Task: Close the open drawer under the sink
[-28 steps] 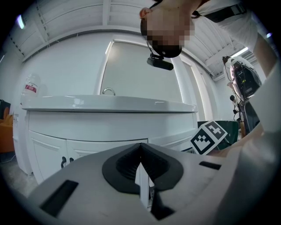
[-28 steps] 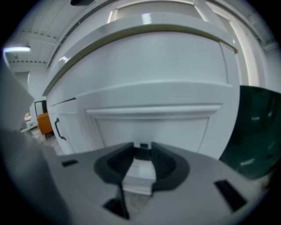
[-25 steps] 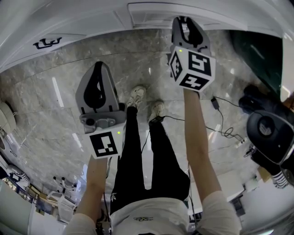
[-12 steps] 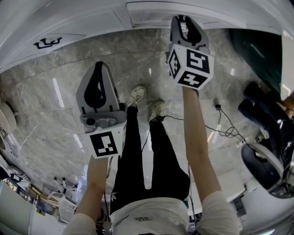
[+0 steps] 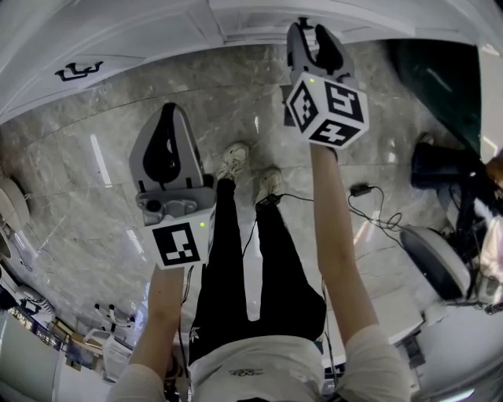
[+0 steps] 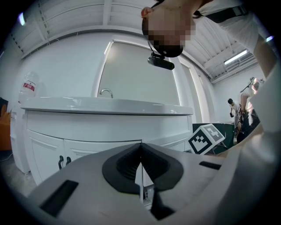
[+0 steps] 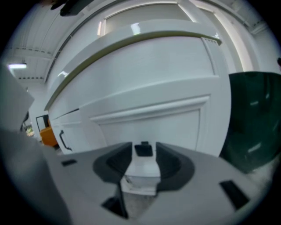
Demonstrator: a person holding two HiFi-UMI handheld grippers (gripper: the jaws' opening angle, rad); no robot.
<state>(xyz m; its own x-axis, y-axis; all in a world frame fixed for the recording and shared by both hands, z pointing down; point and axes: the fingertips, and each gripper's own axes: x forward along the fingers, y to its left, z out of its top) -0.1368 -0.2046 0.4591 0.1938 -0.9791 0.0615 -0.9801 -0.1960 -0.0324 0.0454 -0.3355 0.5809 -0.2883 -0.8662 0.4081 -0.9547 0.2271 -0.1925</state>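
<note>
The white panelled drawer front sits at 12 o'clock in the head view, low on the white vanity cabinet under the sink. It seems to stand slightly proud of the cabinet, so the closing push looks unfinished. The right gripper is reached out at 1 o'clock and tipped a little down, probably to bear on that front. In the right gripper view its fingers are spreading, nearly at full width. A white block with a small dark handle stands between them, apparently not pinched. The left gripper hangs back at 9 o'clock over the grey marble floor, likely just kept clear. Its fingers are pressed together on nothing.
</note>
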